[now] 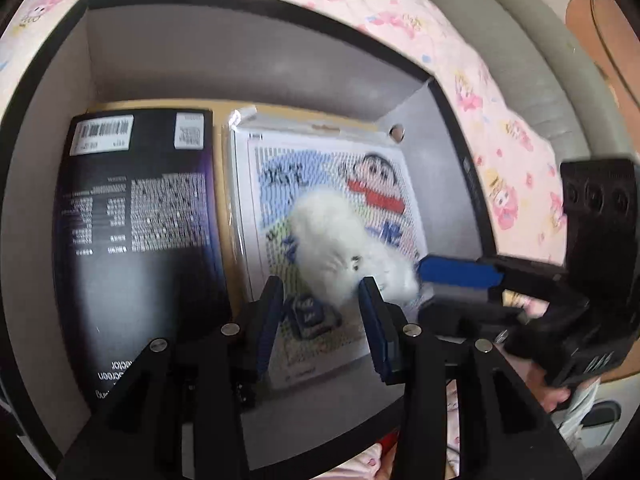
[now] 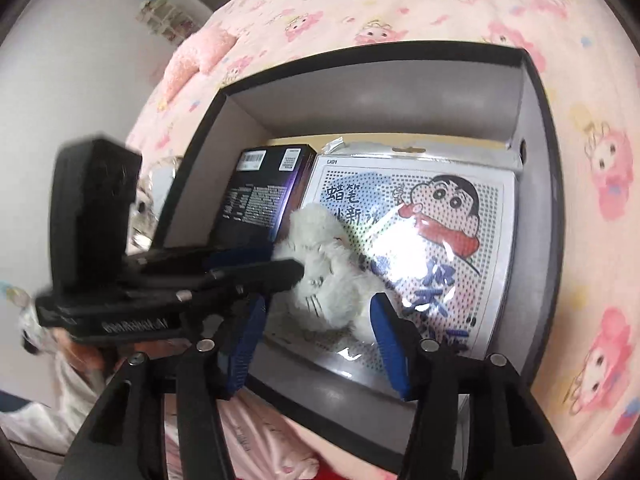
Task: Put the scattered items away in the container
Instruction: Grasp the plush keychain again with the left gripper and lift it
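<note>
Left wrist view: 3 items sit boxed; white plush toy lies ahead between the parted left gripper and parted right gripper.

The cartoon-print packet lying in the box bears a small code at its top left corner that looks like "UX01", and large Chinese characters beside the cartoon boy, "蜡笔" above "小新"; the blue characters lower down are broken by glare and cannot be read. The black carton beside it carries a barcode sticker, a second white label and blocks of white print, all too blurred to read.
</note>
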### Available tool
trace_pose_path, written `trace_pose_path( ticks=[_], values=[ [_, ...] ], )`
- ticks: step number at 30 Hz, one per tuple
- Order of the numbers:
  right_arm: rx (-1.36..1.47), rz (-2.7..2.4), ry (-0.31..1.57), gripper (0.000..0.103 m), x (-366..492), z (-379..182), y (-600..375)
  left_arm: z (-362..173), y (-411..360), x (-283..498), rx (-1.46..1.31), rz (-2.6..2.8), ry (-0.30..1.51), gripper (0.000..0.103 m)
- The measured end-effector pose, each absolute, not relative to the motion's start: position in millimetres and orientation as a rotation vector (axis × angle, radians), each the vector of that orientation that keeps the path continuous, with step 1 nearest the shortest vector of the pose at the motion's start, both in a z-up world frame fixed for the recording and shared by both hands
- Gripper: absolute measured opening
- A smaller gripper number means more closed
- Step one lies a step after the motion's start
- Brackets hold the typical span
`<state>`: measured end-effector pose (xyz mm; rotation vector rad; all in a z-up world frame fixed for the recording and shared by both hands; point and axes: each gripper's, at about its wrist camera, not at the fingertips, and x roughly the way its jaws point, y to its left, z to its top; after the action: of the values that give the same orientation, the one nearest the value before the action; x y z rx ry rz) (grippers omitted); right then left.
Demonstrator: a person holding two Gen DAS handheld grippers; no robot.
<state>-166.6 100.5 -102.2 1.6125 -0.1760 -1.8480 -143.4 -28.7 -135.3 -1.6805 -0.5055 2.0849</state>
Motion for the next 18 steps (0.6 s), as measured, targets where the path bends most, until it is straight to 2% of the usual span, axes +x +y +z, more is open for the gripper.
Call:
trace_pose_path(
  ticks=[3,6,9,12,14,15,16,17,18],
  values=[
    [1.637,-1.792,-0.237,0.051,-169,-109,103,-134,-29,-143,-1.691,2.085,-0.513,0.037],
    [1.663,-1.813,-0.174,0.051,-161,-104,102,-122,-42,-149,-1.637,2.110,-0.603,0.037],
    [1.642,-1.855,-0.055,0.051,-148,-97,100,-114,-43,-165,-1.630,2.112,-0.611,0.040],
    [1.661,-1.837,-0.040,0.051,-147,-105,96,-117,-30,-186,-1.669,2.107,-0.553,0.050],
    [1.654,-1.852,-0.023,0.051,-149,-113,88,-125,-20,-196,-1.692,2.068,-0.534,0.051],
    [1.648,-1.860,-0.023,0.051,-150,-113,87,-130,-16,-199,-1.706,2.041,-0.530,0.050],
    [1.647,-1.867,-0.026,0.051,-151,-115,87,-137,-15,-199,-1.719,2.039,-0.528,0.037],
    [1.649,-1.877,-0.030,0.051,-153,-117,87,-140,-14,-198,-1.719,2.046,-0.524,0.030],
    [1.651,-1.886,-0.038,0.051,-154,-118,88,-141,-16,-196,-1.700,2.060,-0.540,0.030]
  ],
)
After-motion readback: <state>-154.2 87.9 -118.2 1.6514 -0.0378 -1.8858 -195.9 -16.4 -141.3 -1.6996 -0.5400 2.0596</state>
